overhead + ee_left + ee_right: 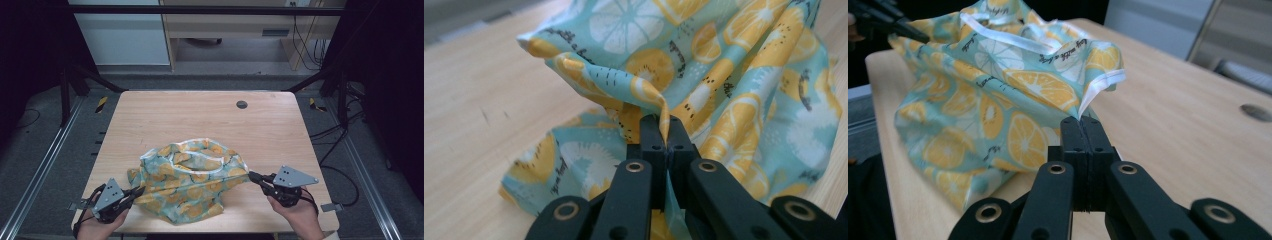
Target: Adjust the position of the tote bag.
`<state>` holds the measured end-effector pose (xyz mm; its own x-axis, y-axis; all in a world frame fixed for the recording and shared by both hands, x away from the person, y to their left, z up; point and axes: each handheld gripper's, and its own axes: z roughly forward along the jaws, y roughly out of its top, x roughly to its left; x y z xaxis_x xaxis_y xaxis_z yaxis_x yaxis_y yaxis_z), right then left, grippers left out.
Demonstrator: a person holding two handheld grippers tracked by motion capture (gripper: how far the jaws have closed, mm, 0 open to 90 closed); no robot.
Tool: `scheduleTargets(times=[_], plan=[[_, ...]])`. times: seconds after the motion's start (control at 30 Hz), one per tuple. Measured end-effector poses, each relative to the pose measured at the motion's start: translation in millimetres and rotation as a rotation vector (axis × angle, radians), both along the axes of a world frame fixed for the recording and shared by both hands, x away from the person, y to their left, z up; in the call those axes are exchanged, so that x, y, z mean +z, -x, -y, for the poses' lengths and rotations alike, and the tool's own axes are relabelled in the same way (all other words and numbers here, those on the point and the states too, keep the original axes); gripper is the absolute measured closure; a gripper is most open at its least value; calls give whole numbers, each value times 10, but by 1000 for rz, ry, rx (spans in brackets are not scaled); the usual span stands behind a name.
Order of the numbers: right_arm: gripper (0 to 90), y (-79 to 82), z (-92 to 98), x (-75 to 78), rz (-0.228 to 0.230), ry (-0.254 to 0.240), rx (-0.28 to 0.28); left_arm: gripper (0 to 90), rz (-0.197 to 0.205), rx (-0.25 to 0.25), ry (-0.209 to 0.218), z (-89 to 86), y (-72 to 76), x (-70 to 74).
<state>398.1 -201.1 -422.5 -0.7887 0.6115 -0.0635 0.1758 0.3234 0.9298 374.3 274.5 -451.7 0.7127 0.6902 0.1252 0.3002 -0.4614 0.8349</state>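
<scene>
A light teal cloth [192, 177] printed with orange and lemon slices and edged in white lies bunched on the near half of the wooden table [200, 117]. My left gripper [139, 190] is shut on the cloth's near left edge; a fold of the cloth [704, 75] stands pinched between its jaws [666, 131]. My right gripper [251, 175] is shut on the cloth's right side, its jaws clamping the white-trimmed hem of the cloth [998, 90] at the tips [1082, 121]. The fabric is drawn taut between the two grippers. The left gripper [888, 22] also appears far off in the right gripper view.
A small dark round grommet [242, 104] sits in the table near its far edge, also seen as a grommet [1257, 112] in the right gripper view. Black frame rails and cables flank the table. A wooden cabinet [240, 30] stands beyond.
</scene>
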Motion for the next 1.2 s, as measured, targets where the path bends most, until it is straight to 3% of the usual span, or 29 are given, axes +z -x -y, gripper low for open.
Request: scheduleTargets(times=[0.1,0.37,0.67,0.93,1.07,1.17,1.2], plan=[[900,-19,-9,-62,-22,30,20,900,-40,-9,-30,7,-35,-48],[900,-57,-53,-175,-61,93,45,900,-66,-9,-113,32,-99,-115],[900,-39,-62,-163,-56,95,50,900,-74,-11,-124,39,-100,-122],[900,-14,-93,-187,-72,110,68,900,-99,1,-165,65,-142,-173],[900,-40,-125,-260,-87,164,58,900,-125,4,-218,113,-211,-217],[900,-52,-183,-309,-91,222,41,900,-138,7,-283,164,-268,-252],[900,-60,-202,-326,-95,236,35,900,-143,11,-284,183,-276,-275]])
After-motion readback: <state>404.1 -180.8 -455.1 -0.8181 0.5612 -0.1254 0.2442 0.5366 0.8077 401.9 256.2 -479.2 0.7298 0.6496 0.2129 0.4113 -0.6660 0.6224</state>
